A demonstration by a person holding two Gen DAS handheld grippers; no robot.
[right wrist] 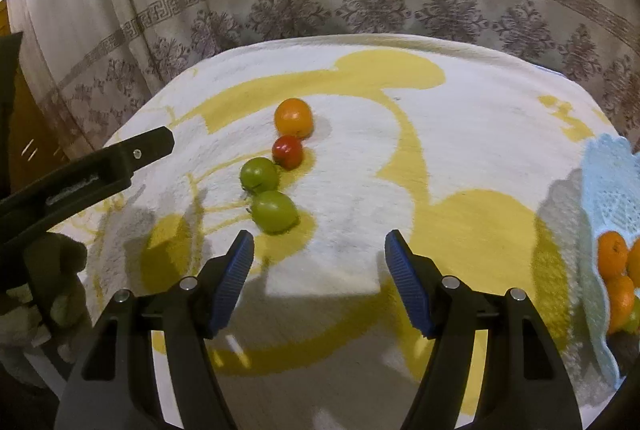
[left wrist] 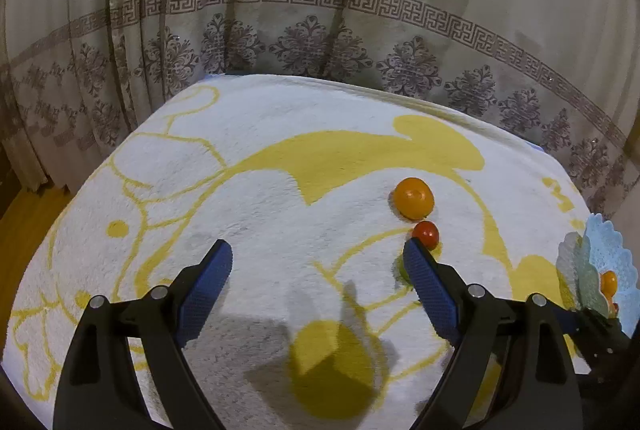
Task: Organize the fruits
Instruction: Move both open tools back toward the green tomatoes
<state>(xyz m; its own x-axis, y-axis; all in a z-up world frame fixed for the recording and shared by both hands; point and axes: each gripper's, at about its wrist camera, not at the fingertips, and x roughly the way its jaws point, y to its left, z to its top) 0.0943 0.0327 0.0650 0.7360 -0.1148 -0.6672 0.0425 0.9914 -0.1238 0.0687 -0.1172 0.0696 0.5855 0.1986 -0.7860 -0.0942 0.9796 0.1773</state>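
Grippers spread wide, both empty: left gripper [left wrist: 316, 262] and right gripper [right wrist: 319, 257] above white-and-yellow blanket [right wrist: 460, 134]. Lined up ahead: two green apples [right wrist: 275, 211], red apple [right wrist: 287, 151], orange [right wrist: 293, 118]. More oranges [right wrist: 612, 254] heaped in pale-blue scalloped basket [right wrist: 612, 174] at right edge.

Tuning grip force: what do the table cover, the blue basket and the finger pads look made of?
Table cover: plush fleece or towel, matte, fuzzy nap. Blue basket: likely thin moulded plastic, lace-like perforations, scalloped rim. Finger pads: apparently blue rubber, ribbed and matte.
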